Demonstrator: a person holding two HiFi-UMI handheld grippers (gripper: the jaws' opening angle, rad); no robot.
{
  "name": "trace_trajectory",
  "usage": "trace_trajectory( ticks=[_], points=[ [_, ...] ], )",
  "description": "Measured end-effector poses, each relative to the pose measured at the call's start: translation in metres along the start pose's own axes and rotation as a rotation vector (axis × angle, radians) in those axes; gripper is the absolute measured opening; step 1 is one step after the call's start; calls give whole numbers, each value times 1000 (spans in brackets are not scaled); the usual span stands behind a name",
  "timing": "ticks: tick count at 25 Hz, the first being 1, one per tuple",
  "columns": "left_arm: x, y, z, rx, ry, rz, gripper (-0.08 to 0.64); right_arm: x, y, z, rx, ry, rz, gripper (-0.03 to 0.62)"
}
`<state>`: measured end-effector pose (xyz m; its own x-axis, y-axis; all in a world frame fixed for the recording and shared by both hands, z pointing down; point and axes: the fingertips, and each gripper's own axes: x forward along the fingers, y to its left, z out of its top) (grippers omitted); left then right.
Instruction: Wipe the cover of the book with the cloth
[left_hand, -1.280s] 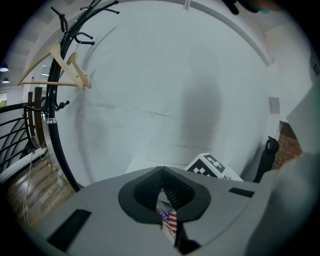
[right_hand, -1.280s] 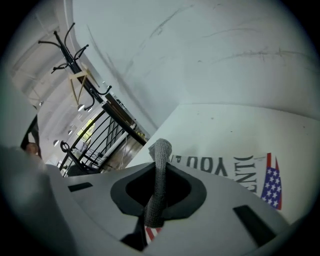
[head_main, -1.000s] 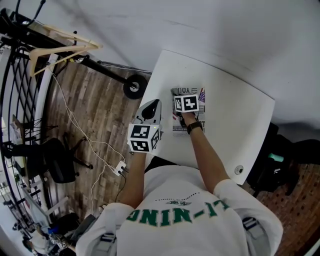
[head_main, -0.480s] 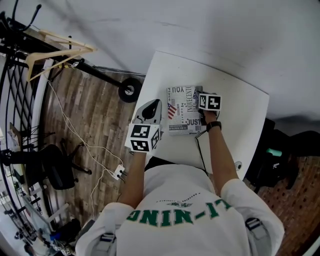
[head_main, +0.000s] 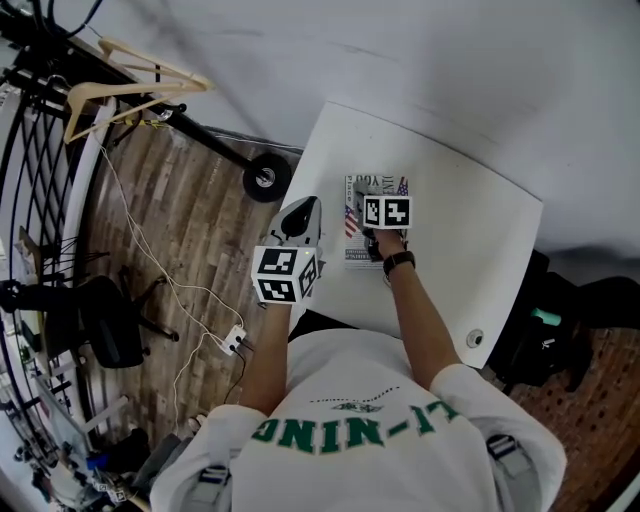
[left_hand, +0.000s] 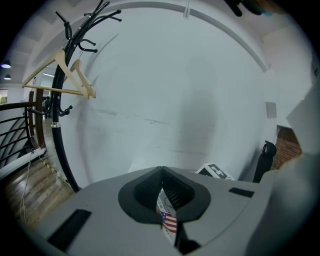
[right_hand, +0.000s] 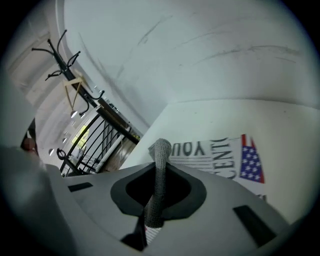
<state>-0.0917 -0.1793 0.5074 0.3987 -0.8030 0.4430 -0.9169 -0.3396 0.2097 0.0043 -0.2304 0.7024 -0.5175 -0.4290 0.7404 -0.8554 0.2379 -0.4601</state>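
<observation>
While the right gripper (right_hand: 159, 172) hovers over the middle of the book (right_hand: 225, 155), its jaws are clenched on a grey knit cloth (right_hand: 161, 149), a fold of which sticks up between them. The book lies flat toward the left side of the white worktop (head_main: 470, 250), its cover printed with large letters and a flag. Just left of the book, at the worktop's left edge, the left gripper (left_hand: 161, 172) points toward the far side with its jaws pressed together at the tips, grasping nothing, a sliver of the cover showing through the gap behind them.
</observation>
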Motion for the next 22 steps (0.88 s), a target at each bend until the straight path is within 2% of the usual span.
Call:
trace_trajectory(
  ticks=[4,9,13,19,22],
  points=[
    [-9,8,-2,-2,-2,26,8,29,32,-19,-65,64,22,38],
    [-12,12,-3,-15,-3,33,8,30,26,-18,-65,68,14,37],
    [-8,4,-1,-10,-6,14,8,7,-12,-16,-32,37,-39,37],
    [1,-9,-1,-2,-4,-22,8,-43,-98,-8,66,-38,-163,37],
    [3,-15,-1,-2,-5,-36,8,-56,-117,-5,103,-58,-177,37]
  ],
)
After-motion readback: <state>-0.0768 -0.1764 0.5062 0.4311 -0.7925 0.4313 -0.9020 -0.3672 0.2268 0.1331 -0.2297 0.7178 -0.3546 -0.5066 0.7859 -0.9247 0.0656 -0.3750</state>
